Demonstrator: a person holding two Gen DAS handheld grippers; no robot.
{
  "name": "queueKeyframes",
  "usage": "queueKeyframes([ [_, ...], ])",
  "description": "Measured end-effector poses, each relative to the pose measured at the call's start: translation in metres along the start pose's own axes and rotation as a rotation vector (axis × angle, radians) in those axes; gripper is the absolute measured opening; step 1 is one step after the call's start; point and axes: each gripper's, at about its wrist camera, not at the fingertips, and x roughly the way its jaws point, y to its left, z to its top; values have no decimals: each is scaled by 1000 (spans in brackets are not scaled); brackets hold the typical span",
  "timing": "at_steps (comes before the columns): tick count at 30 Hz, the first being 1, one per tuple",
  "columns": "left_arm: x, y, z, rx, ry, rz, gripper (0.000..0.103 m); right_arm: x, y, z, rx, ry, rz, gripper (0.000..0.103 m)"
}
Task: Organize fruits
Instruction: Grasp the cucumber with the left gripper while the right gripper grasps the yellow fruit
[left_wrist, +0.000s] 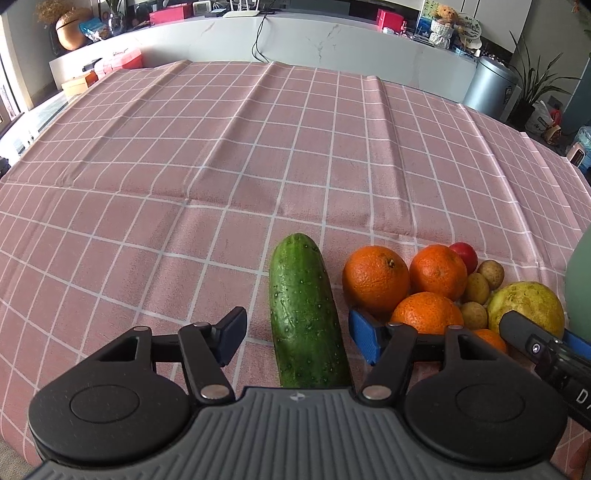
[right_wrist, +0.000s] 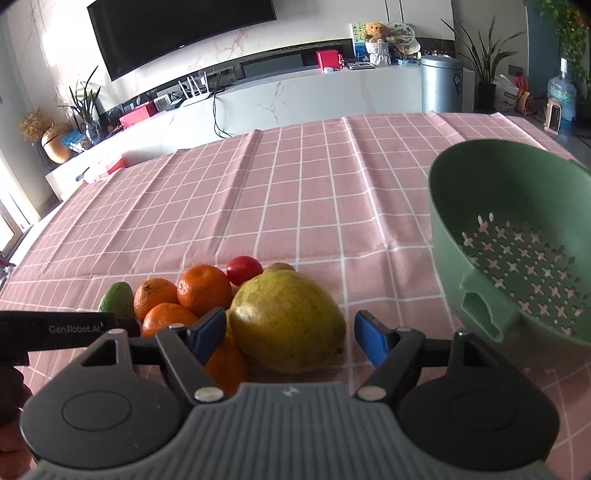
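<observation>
Two hand-held grippers hang low over a counter (left_wrist: 221, 147) draped in a pink cloth with a white grid. The left gripper (left_wrist: 297, 334) has its jaws spread wide on either side of a long, bumpy dark green cucumber (left_wrist: 304, 314) that lies on the cloth with its rounded end toward the far edge; neither blue pad presses on it. The right gripper (right_wrist: 290, 336) likewise has its jaws wide apart, flanking a large yellow-green pear-shaped fruit (right_wrist: 288, 321); whether the left pad touches the fruit cannot be told. Just beside the cucumber, on its right, sits a tight heap of fruit near the counter's near edge: several round orange tangerines (left_wrist: 375, 278), a small red tomato (left_wrist: 464, 254) behind them, and a few small tan round fruits (left_wrist: 476, 288) between the tangerines and the yellow-green fruit. A pale green plastic colander (right_wrist: 465, 206) with cross-shaped holes stands tilted toward the fruit at the heap's right, near the counter's right edge.
</observation>
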Motion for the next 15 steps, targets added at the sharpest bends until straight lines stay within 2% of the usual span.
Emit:
queueKeyframes([
  [2, 1, -1, -1, 2, -3, 1, 70, 3, -5, 0, 39, 10, 18, 73],
  [6, 2, -4, -2, 28, -12, 14, 60, 7, -10, -1, 84, 19, 45, 73],
  [8, 1, -6, -2, 33, -15, -5, 49, 7, -11, -1, 101, 21, 71, 67],
  [9, 0, -6, -1, 34, -16, -12, 46, 7, -11, -1, 103, 20, 72, 67],
  [15, -2, -5, -1, 10, -26, -21, 45, 5, -9, -4, 79, -4, 69, 66],
])
